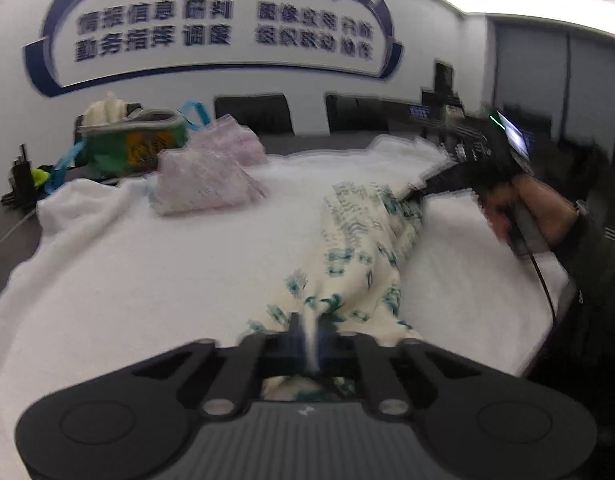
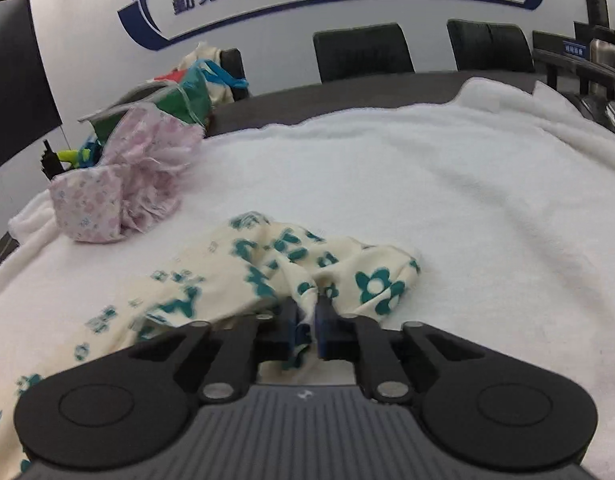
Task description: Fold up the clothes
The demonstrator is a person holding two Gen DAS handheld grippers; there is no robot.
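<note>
2 pink folded garments (image 2: 119, 184) lie left of the clamped cream garment (image 2: 267, 264).

A dark table (image 2: 347, 98) carries everything. A white fluffy towel (image 2: 427, 184) covers most of its top. On the towel lies a cream garment with teal flowers (image 2: 267, 264), stretched out long, and near the far left corner sit pink floral folded clothes (image 2: 119, 196). Behind them, on the bare table, stands a green bag (image 1: 135, 144) with blue handles.
</note>
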